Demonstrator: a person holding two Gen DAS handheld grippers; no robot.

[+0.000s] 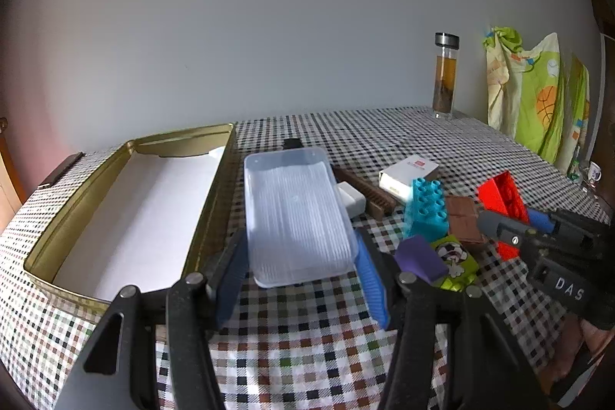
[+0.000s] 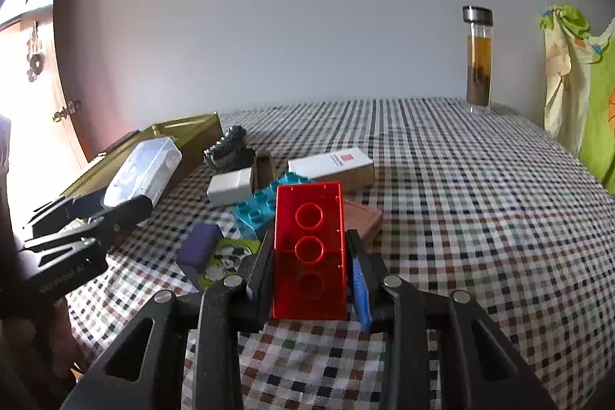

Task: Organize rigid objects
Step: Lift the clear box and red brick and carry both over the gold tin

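Observation:
My left gripper [image 1: 301, 266] is shut on a clear plastic box [image 1: 296, 214] and holds it above the checked tablecloth, beside an open gold tin [image 1: 127, 214] on its left. My right gripper [image 2: 309, 268] is shut on a red translucent brick [image 2: 309, 248], held upright above the cloth. That brick also shows in the left wrist view [image 1: 501, 196]. On the cloth lie a teal brick [image 2: 255, 208], a purple block [image 2: 200, 243], a green picture tile [image 2: 226, 258], a brown slab [image 2: 363, 218], a white eraser-like block [image 2: 228, 189], a white card box [image 2: 332, 164] and a brown comb [image 1: 365, 189].
A glass bottle with brown liquid [image 2: 478, 60] stands at the table's far right by the wall. A green patterned cloth [image 2: 580, 79] hangs off the right side. The gold tin [image 2: 173, 137] lies at the table's left edge, lined in white.

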